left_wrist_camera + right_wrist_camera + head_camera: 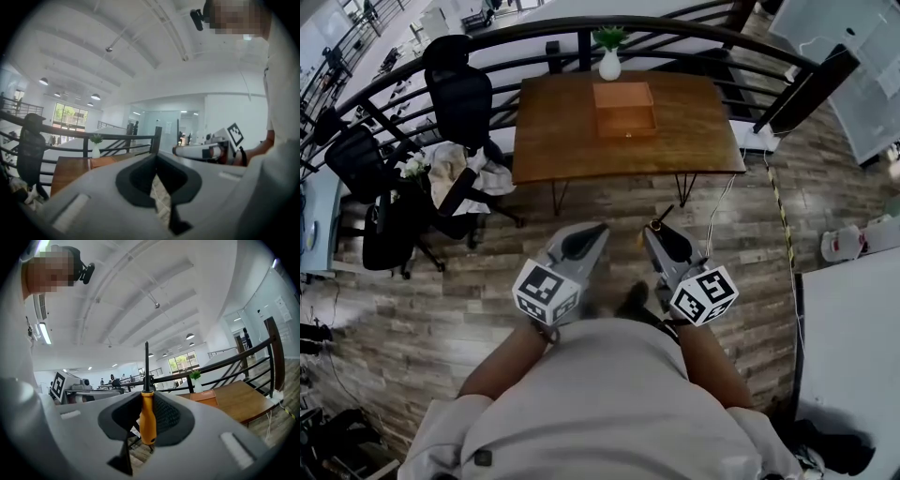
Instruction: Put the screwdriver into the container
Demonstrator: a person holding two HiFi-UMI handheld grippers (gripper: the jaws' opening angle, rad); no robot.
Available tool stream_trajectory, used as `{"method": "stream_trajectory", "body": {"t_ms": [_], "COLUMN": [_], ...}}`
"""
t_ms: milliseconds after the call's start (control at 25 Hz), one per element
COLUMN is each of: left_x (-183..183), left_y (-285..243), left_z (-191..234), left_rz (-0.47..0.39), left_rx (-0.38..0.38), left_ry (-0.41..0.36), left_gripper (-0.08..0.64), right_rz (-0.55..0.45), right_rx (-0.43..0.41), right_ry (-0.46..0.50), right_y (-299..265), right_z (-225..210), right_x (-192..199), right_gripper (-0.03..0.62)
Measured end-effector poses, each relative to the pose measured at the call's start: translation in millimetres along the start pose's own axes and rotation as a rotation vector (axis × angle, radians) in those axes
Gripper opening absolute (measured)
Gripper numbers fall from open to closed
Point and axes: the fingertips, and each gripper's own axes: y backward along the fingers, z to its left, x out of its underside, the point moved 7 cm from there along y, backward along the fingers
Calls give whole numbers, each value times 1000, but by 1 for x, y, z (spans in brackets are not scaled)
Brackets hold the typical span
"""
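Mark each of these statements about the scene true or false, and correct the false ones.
1. The right gripper clamps an orange-handled screwdriver. True.
2. The screwdriver already lies in the container. False: it stands between the right gripper's jaws, shaft pointing up, away from the table.
3. A white vase with a green plant stands on the table, beyond the container. True.
4. The left gripper grips a second tool. False: nothing is between its jaws.
5. The person stands pressed against the table's edge. False: a stretch of wooden floor shows between the grippers and the table.
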Motion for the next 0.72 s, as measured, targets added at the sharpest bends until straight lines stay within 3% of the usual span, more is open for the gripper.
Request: {"method": "stream_trajectory", "body": {"t_ms": [720], "left_x": [-23], "left_y": [-162], "left_z": [13], "left_rz": [-24], "left_rx": [-71], "left_ry": [18], "left_gripper": [5], "right_rz": [20], "right_rx": [-60], "right_ry": [4], "right_y": [-3], "right_z": [-167], "right_x": [-55], "right_gripper": [83]}}
